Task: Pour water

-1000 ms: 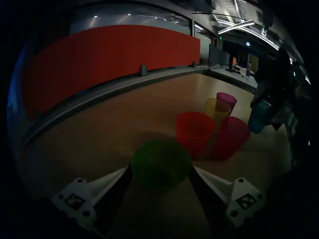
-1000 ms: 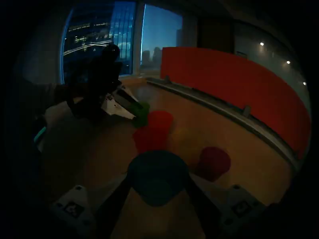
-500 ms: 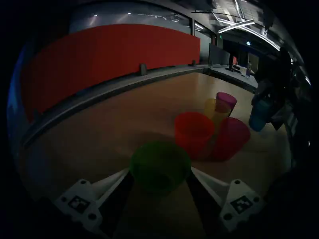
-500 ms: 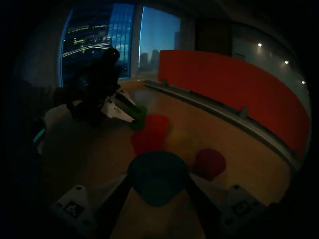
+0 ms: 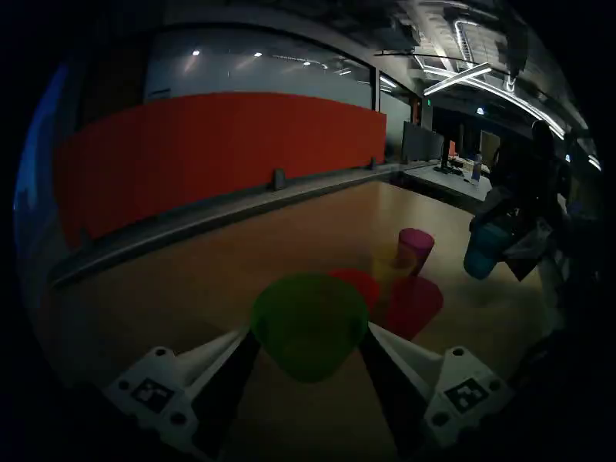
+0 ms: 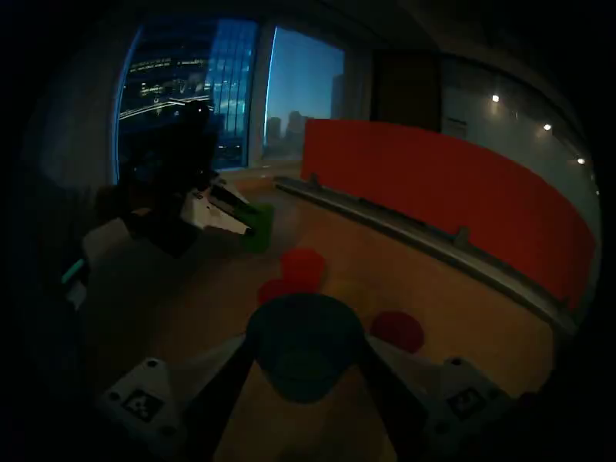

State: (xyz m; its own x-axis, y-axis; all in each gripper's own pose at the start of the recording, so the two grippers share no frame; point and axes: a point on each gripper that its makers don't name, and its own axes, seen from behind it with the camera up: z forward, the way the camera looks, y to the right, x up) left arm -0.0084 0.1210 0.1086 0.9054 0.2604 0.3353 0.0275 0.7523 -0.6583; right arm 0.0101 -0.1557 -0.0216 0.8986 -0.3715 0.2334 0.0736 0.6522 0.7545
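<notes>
Raised since a second ago: green cup (image 5: 309, 327) clamped in left gripper (image 5: 308, 339), teal cup (image 6: 306, 356) clamped in right gripper (image 6: 306, 346). Red cup (image 5: 360, 282) now lower, farther. Pouring apparently pending.

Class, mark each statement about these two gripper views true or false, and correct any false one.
1. The left gripper holds a green cup. True.
2. The right gripper holds a yellow cup. False: it holds a teal cup.
3. A magenta cup stands on the wooden table. True.
4. The panel behind the table is blue. False: it is red.
</notes>
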